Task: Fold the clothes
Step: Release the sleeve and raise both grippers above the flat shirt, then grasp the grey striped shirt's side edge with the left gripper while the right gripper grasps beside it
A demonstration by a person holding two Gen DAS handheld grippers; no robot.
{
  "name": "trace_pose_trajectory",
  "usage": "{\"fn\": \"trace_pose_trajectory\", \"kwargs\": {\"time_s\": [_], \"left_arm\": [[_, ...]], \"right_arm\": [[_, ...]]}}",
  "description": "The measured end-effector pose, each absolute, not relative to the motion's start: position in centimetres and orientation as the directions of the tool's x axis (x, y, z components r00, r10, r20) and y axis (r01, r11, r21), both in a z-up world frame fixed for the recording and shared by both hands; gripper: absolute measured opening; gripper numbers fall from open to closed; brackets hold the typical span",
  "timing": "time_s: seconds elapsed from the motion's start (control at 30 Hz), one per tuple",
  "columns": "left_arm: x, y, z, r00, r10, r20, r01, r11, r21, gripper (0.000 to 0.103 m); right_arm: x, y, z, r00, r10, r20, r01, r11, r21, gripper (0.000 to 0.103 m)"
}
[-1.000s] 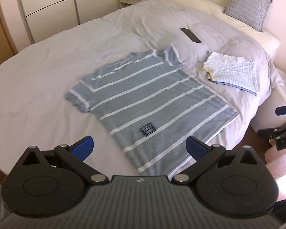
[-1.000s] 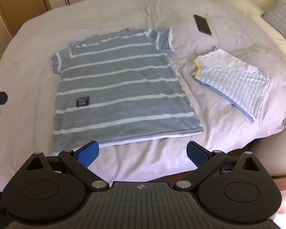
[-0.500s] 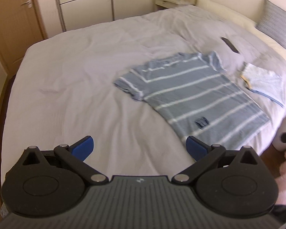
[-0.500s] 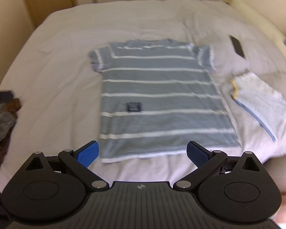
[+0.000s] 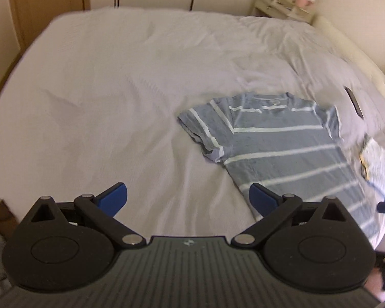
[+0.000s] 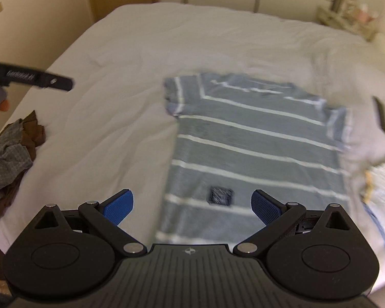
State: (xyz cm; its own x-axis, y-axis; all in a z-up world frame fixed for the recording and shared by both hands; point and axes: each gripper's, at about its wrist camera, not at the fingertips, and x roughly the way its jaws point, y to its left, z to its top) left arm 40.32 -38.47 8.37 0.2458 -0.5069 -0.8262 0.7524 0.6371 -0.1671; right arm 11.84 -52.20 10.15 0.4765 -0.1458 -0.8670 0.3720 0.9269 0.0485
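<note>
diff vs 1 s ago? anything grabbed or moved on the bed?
Nothing grabbed. Both cameras swung left: the left gripper now points at bare bedsheet, the right gripper at the striped shirt. Both stayed open and empty. Shirt, folded top and phone lie unmoved.

Left gripper [image 5: 188,198] jaws spread wide, empty, right gripper [image 6: 192,204] likewise wide apart, empty
</note>
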Motion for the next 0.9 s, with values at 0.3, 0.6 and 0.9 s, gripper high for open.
{"fn": "trace_pose_trajectory", "kwargs": {"time_s": [0.3,0.6,0.9], "left_arm": [[47.3,-46.6,3.7,0.152,-0.525,-0.838,0.843,0.512,-0.167,0.085],[52.2,-55.5,-1.3,-0.007,-0.439,-0.898,1.000,-0.023,0.003,0.054],[56.4,-61.8,-7.2,-0.129,-0.348,-0.928,0.967,-0.251,-0.040,0.054]], "right_arm": [[19.9,-57.7,5.8,0.514,-0.153,-0.844,0.250,0.968,-0.023,0.099],[25.7,-54.3,-0.2,0.529,-0.237,-0.815,0.094,0.971,-0.221,0.073],[34.0,-53.2,-6.2,0.514,-0.317,-0.797,0.182,0.948,-0.260,0.048]]}}
